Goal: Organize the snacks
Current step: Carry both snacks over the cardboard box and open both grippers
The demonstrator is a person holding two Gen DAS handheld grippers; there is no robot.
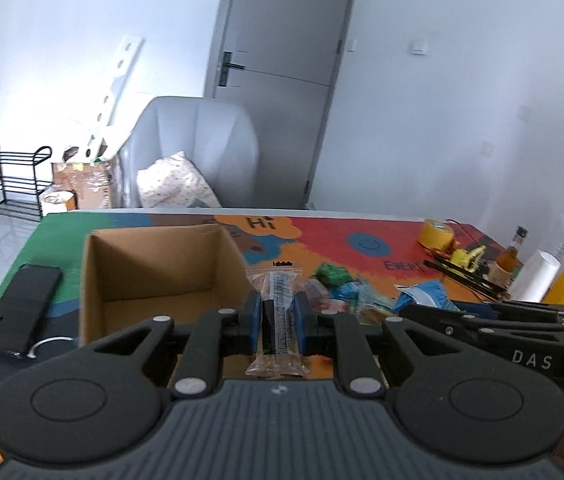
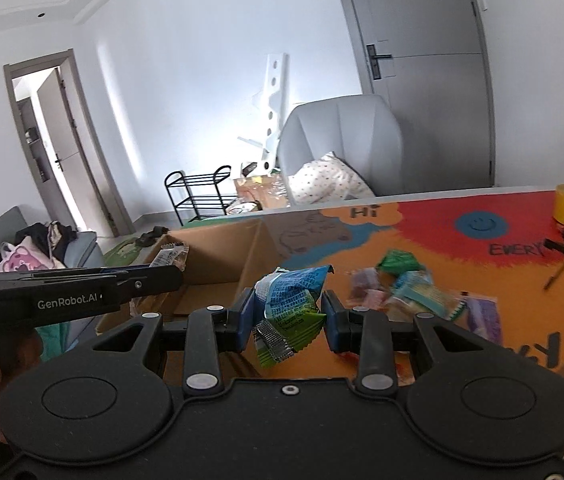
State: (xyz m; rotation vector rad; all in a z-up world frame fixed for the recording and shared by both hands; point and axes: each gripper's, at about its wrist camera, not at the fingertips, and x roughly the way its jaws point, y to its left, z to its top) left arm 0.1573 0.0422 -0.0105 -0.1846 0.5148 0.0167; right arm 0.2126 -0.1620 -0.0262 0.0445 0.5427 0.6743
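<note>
My left gripper (image 1: 277,320) is shut on a long clear-wrapped snack bar (image 1: 277,308), held above the table just right of an open cardboard box (image 1: 153,280). My right gripper (image 2: 286,316) is shut on a blue and green snack packet (image 2: 290,300), lifted off the table. The same box (image 2: 209,256) lies to its left, and the left gripper (image 2: 161,272) reaches over it with the snack bar (image 2: 169,256) at its tip. A pile of small snack packets (image 2: 410,292) remains on the colourful mat; it also shows as the snack pile (image 1: 338,284) in the left wrist view. The right gripper (image 1: 422,304) enters from the right.
A black phone (image 1: 21,308) lies left of the box. A yellow tape roll (image 1: 436,234), a small bottle (image 1: 512,252), a white roll and black sticks crowd the table's right end. A grey armchair (image 1: 197,148) with a pillow stands behind the table edge.
</note>
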